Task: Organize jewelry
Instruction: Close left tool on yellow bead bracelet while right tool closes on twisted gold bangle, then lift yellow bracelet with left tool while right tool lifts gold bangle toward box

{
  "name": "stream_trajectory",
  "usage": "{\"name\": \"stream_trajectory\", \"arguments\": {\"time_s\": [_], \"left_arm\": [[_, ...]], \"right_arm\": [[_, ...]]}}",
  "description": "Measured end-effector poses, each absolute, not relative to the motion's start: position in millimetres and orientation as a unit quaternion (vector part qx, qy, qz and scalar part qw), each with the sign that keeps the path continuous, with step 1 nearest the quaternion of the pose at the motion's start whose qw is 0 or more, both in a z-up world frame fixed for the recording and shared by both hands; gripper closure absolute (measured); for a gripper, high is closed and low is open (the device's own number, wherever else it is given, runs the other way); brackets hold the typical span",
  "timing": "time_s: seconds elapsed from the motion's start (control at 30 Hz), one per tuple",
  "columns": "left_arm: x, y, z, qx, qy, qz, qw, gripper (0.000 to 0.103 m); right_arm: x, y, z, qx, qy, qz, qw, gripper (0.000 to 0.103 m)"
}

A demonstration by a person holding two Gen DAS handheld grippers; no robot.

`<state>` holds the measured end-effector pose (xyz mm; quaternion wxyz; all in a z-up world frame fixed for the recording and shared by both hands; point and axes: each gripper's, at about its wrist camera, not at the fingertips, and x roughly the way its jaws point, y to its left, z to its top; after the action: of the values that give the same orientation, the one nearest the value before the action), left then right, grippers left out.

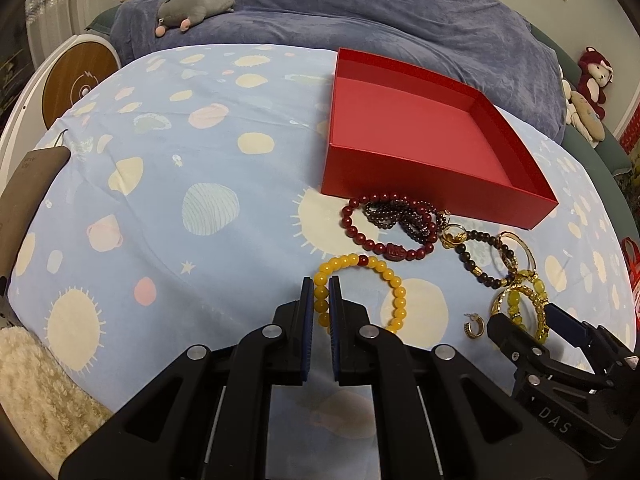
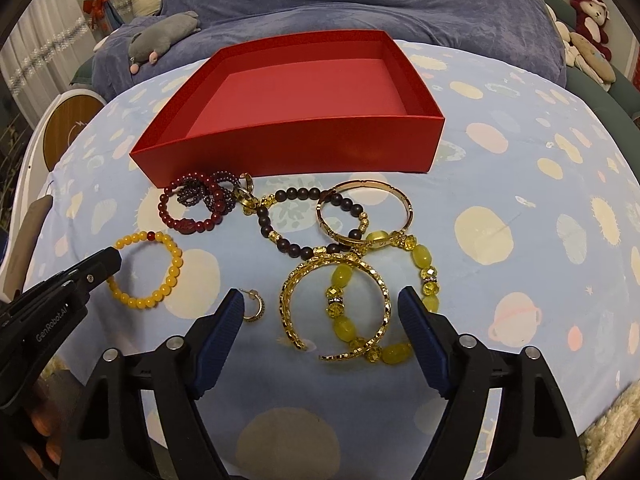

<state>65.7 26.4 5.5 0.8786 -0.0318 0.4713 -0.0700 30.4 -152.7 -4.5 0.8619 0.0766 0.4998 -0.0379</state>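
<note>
An open, empty red box (image 1: 408, 120) (image 2: 296, 92) stands on the patterned blue cloth. In front of it lie several bracelets. My left gripper (image 1: 321, 286) is shut on the yellow bead bracelet (image 1: 394, 284) (image 2: 172, 268), which lies on the cloth. My right gripper (image 2: 320, 304) is open, its fingers on either side of a gold cuff bangle (image 2: 340, 264) and a yellow-green bead bracelet (image 2: 424, 264). A dark red bead bracelet (image 1: 360, 236) (image 2: 188, 216), a brown bead bracelet (image 2: 288, 240), a gold bangle (image 2: 360, 236) and a small gold hoop earring (image 2: 254, 308) (image 1: 474, 326) lie nearby.
A blue blanket (image 1: 360, 8) with a grey plush toy (image 1: 196, 4) lies behind the cloth. Red and beige plush toys (image 2: 588, 24) sit at the far right. A round wooden disc (image 1: 76, 80) is at the left, a fluffy cream rug (image 1: 36, 392) at the lower left.
</note>
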Motion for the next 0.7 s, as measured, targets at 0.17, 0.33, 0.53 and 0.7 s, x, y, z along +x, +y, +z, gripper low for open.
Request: {"name": "stream_trajectory", "arguments": {"time_s": [0.17,0.33,0.53,0.7], "left_arm": [[67,28,-1,-0.033,0.479,-0.069,0.874,0.096],[67,29,-6,-0.035,0.484,-0.069,0.871,0.096],[65,27,-6,-0.035,0.486,-0.072,0.87,0.096],[63,25,1,-0.041,0.48,-0.076,0.873,0.096]], "right_arm": [[34,-152,-10,0.07,0.503,-0.042,0.86,0.041],[35,-151,-11,0.052,0.503,-0.041,0.862,0.046],[34,-157,-9,0.065,0.5,-0.038,0.863,0.047],[28,-164,5,0.086,0.487,-0.039,0.869,0.047]]}}
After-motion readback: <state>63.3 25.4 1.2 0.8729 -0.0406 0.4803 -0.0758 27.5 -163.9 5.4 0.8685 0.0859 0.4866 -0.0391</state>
